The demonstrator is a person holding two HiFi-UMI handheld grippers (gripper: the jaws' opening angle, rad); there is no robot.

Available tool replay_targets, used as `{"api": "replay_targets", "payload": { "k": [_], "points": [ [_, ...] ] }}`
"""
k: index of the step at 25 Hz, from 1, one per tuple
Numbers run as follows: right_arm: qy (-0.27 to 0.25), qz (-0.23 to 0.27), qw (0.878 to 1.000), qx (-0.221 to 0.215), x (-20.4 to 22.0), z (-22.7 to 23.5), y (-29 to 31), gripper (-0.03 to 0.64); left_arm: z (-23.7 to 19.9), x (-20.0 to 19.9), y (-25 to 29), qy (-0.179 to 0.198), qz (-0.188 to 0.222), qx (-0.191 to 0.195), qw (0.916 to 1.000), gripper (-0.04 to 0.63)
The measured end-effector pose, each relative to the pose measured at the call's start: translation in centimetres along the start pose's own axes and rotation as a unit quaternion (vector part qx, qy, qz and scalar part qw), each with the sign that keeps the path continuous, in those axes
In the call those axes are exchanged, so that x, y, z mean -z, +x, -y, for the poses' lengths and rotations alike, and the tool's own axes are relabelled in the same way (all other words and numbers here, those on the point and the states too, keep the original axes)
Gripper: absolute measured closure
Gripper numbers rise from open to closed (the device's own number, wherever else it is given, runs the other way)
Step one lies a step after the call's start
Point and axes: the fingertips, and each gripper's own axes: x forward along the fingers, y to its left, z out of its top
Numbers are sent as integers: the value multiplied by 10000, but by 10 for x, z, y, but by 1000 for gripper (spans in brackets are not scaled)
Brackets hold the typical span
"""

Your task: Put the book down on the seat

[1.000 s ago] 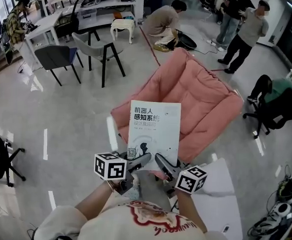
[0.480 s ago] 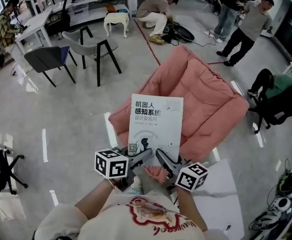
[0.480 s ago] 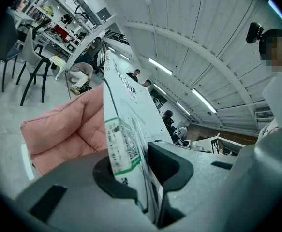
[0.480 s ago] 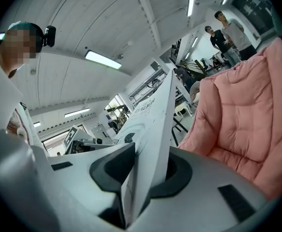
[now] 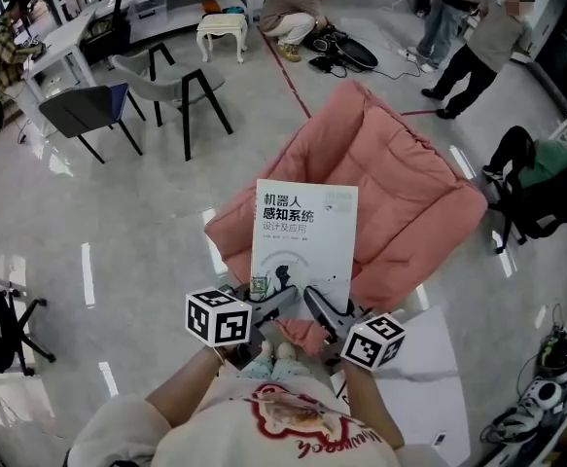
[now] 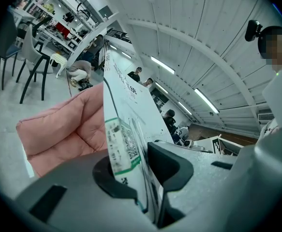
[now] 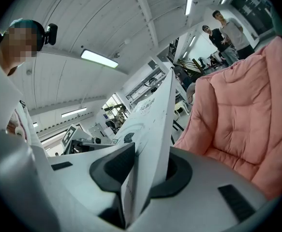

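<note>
Left gripper [image 5: 275, 308] and right gripper [image 5: 316, 308] hold book [image 5: 303, 230] above seat [image 5: 405, 188].

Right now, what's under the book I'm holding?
The pink seat shows around the top and sides of the book; the part of the cushion directly beneath it is hidden.

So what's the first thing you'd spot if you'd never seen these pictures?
The big white book held up in the middle of the head view grabs the eye first. Its lower edge is pinched by the left hand-held gripper and the right hand-held gripper. Just behind it sits the puffy pink seat, and people stand farther back at the top right.
</note>
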Motion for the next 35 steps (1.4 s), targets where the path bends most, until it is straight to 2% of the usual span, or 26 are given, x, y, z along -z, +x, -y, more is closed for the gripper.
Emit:
{"api": "replay_targets", "payload": {
  "k": [9, 21, 35],
  "points": [
    [39, -230, 9997, 100, 8, 38, 19, 532, -34, 4, 27, -203, -32, -63, 9998, 532],
    [552, -478, 9971, 214, 66, 92, 42, 529, -94, 49, 53, -438, -390, -336, 9977, 529],
    [805, -676, 9933, 478, 125, 145, 68, 522, -157, 95, 79, -572, -681, -451, 9950, 528]
  ]
}}
